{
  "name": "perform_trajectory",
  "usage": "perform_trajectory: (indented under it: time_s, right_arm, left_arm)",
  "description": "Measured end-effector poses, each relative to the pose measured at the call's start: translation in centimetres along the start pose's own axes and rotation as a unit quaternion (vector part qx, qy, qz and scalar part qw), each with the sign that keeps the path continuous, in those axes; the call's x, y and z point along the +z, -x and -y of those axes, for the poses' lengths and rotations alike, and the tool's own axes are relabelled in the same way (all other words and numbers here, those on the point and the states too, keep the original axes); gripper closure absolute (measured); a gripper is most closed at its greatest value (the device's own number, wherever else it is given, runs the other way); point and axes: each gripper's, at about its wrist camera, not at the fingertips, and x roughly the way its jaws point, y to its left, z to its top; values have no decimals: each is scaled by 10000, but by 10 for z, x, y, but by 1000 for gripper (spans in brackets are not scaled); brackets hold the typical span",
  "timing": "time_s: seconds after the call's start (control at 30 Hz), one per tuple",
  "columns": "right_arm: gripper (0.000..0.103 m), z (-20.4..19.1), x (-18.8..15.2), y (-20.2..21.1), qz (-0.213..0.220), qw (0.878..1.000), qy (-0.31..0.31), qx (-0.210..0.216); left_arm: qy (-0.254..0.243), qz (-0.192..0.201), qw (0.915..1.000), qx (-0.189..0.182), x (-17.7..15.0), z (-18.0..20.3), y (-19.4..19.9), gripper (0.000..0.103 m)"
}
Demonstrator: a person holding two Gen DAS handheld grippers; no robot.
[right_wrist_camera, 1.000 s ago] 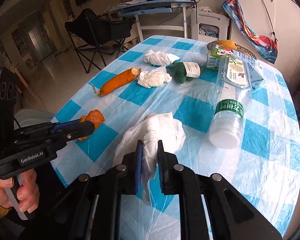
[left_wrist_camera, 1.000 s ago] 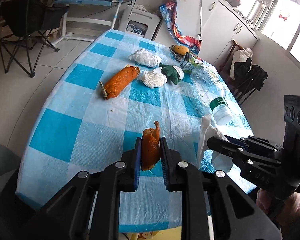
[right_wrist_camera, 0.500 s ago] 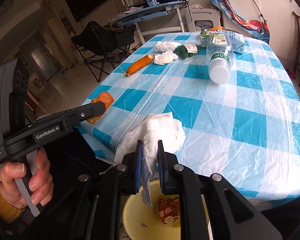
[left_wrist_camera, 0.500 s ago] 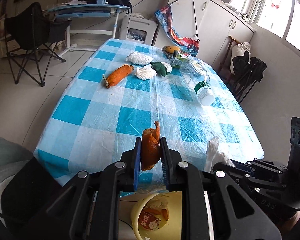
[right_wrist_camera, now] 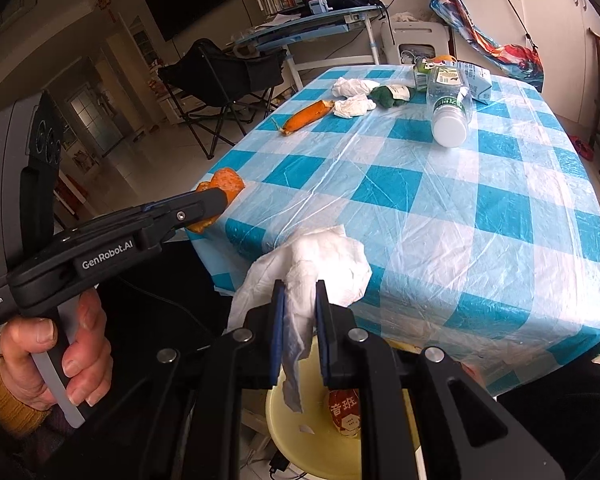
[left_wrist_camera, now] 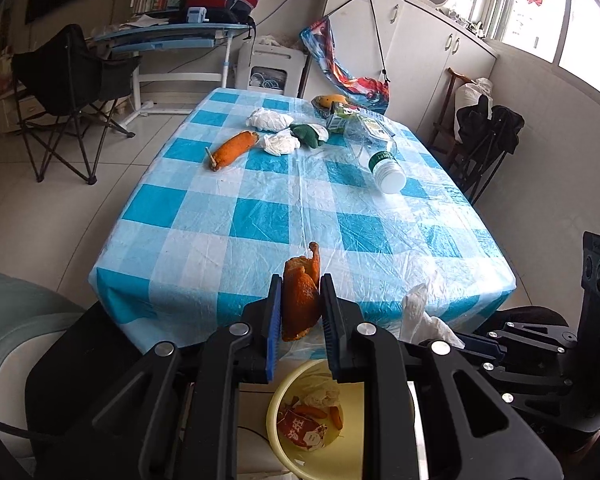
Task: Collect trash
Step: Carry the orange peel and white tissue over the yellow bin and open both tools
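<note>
My left gripper [left_wrist_camera: 300, 300] is shut on an orange peel [left_wrist_camera: 300, 300], held off the near table edge above a yellow bin [left_wrist_camera: 320, 452] holding trash. My right gripper [right_wrist_camera: 299, 308] is shut on a white crumpled tissue [right_wrist_camera: 324, 264], also above the yellow bin [right_wrist_camera: 296, 440]. The left gripper with the orange peel [right_wrist_camera: 220, 188] shows in the right wrist view, and the tissue [left_wrist_camera: 420, 316] in the left. On the blue checked table [left_wrist_camera: 260, 216] lie a carrot [left_wrist_camera: 234, 148], two tissue wads [left_wrist_camera: 270, 119], a green wrapper [left_wrist_camera: 310, 134] and a plastic bottle [left_wrist_camera: 384, 160].
A drink carton [right_wrist_camera: 474, 80] and a bowl of fruit [left_wrist_camera: 330, 101] stand at the table's far end. A black folding chair [left_wrist_camera: 66, 92] and a desk [left_wrist_camera: 172, 36] stand beyond on the left. Another dark chair [left_wrist_camera: 488, 136] is at the right.
Both grippers have drawn back from the table toward me with their loads. The yellow bin below the table edge shows more fully.
</note>
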Motion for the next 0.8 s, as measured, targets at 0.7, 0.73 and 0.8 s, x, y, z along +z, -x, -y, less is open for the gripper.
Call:
perform_trajectory:
  time_s: [0.7,0.73,0.8]
  right_arm:
    - [57,31,-55,12,-300,9949,-828,-485]
    - [56,32,-56,11,-289,9945,-876,-494]
    - [53,35,-57,11,-258,9936,-968,-520]
  left_arm:
    - [-170,-1154,9928,-256,-63,26,-40,47]
    - [-113,-1100,9936,-220,-62,24,-39,44]
    - [-4,-1032,9946,-124,-61,19,-38,35]
